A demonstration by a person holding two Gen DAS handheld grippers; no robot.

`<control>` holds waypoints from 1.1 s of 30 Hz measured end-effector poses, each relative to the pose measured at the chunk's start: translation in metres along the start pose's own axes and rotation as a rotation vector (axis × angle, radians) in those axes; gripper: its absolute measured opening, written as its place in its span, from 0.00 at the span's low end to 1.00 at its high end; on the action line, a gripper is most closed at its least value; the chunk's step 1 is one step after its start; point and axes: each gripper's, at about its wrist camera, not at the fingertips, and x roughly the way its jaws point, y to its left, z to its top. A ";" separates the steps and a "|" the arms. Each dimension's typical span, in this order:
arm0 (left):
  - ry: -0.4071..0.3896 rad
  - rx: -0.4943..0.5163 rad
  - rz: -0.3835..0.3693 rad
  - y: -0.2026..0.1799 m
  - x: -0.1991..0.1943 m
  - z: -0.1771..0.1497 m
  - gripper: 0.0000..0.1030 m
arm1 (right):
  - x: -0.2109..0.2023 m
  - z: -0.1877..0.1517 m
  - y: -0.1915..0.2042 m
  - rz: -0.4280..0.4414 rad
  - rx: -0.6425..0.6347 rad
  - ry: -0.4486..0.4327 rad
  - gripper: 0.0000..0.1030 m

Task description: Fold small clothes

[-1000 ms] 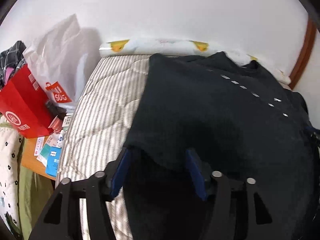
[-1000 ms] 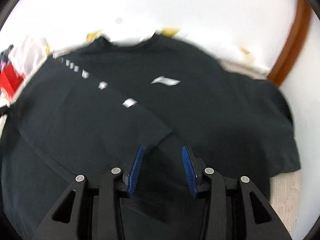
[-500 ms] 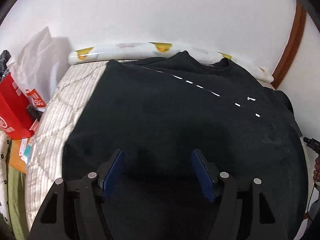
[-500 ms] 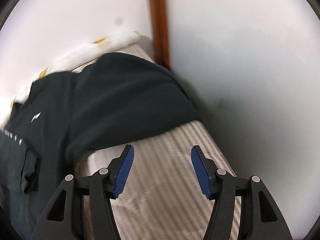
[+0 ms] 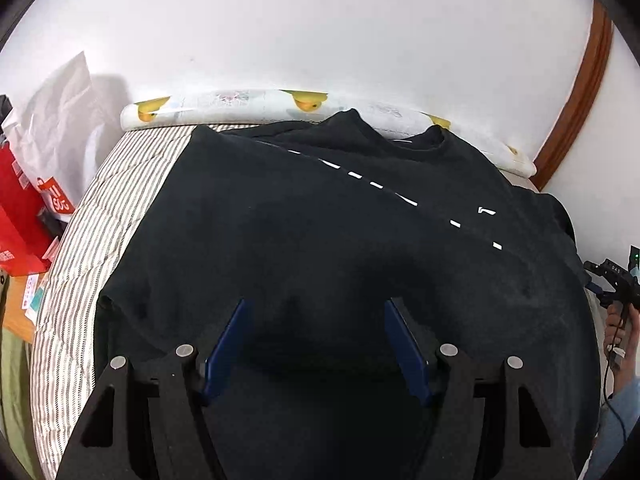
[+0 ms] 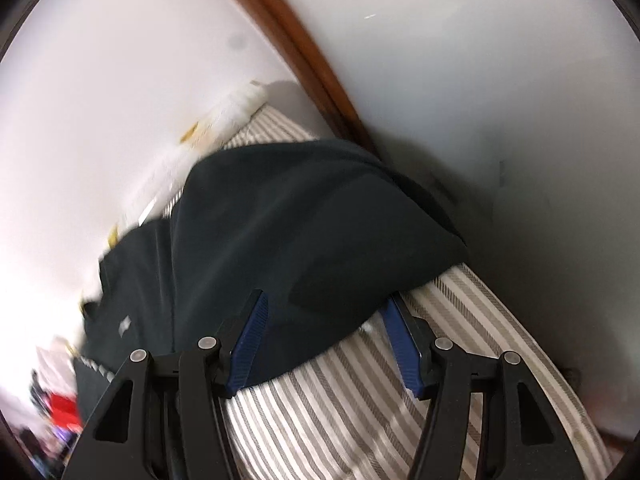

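Left tongs (image 5: 316,340): jaws stand wide, both blue pads clear of cloth, nothing between them but the black T-shirt (image 5: 320,220) lying flat below. No grip.

Right tongs (image 6: 326,340): jaws also wide. The right sleeve (image 6: 340,240) of the T-shirt lies in the gap, its hem crossing between the 2 pads; the pads do not press on it. Left pad sits over dark cloth, right pad at the sleeve's edge above the striped cover. View is motion-blurred toward the left.

The right tongs also show small at the right edge of the left wrist view, held in the person's right hand (image 5: 620,328) with a cable hanging down and a blue-grey sleeve below.

T-shirt position: spread across the bed (image 5: 92,248), on its grey-and-white striped cover. 1 side already folded over the body, a dashed white line running diagonally along the fold. Collar at the far end, touching the bolster.

Far: white bolster (image 5: 224,104) with yellow duck prints along the wall. Brown wooden trim (image 6: 304,60) at the corner. Left of the bed, a red bag (image 5: 16,216) and a white plastic bag (image 5: 60,120).
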 end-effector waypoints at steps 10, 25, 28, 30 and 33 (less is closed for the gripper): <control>-0.003 -0.028 -0.012 0.027 -0.017 -0.011 0.65 | -0.003 0.012 0.032 -0.164 -0.109 -0.138 0.09; 0.068 -0.062 -0.048 0.042 -0.032 -0.041 0.65 | -0.075 -0.078 0.249 -0.013 -0.739 -0.318 0.09; 0.088 -0.075 -0.053 0.045 -0.033 -0.045 0.65 | -0.049 -0.113 0.266 -0.011 -0.832 -0.239 0.10; 0.089 -0.073 -0.050 0.046 -0.036 -0.047 0.65 | -0.025 -0.134 0.264 -0.024 -0.835 -0.155 0.10; 0.084 -0.068 -0.050 0.048 -0.039 -0.047 0.65 | -0.003 -0.150 0.252 -0.009 -0.791 -0.021 0.18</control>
